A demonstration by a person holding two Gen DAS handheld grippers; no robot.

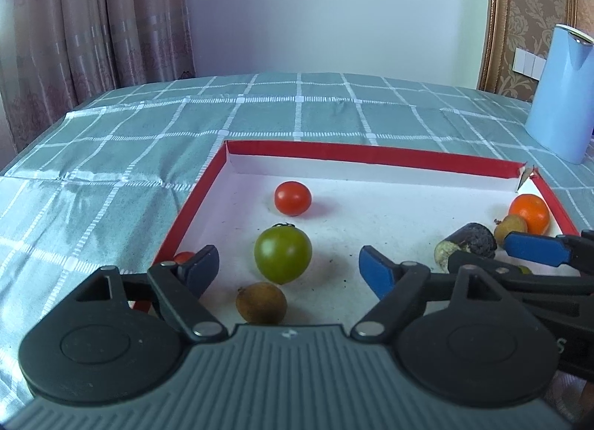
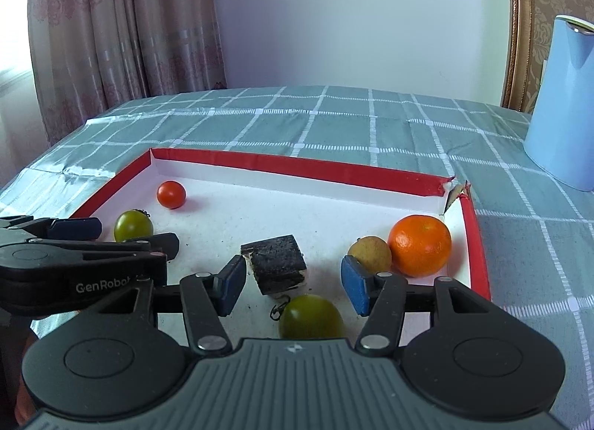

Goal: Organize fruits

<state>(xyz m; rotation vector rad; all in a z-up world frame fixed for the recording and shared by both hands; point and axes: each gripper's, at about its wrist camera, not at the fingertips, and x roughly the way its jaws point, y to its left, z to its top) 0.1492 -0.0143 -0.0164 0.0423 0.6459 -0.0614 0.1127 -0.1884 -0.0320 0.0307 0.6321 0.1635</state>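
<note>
Blue-padded, the left gripper (image 1: 287, 268) stood wide apart, tilted down over a green tomato (image 1: 283, 254) that touched neither pad. Beside it the right gripper (image 2: 293, 283) angled down likewise, parted and gripping nothing, a second green tomato (image 2: 311, 316) lying loose below. Both fruits sat in the red-rimmed tray (image 2: 297, 166), an orange (image 2: 420, 245) near its right corner.

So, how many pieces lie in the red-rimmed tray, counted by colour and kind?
Red round tomatoes: 2, one half hidden
Green round tomatoes: 2
Orange citrus fruit: 1
Small brown round fruits: 2
Black-skinned chunk: 1
Total: 8
</note>
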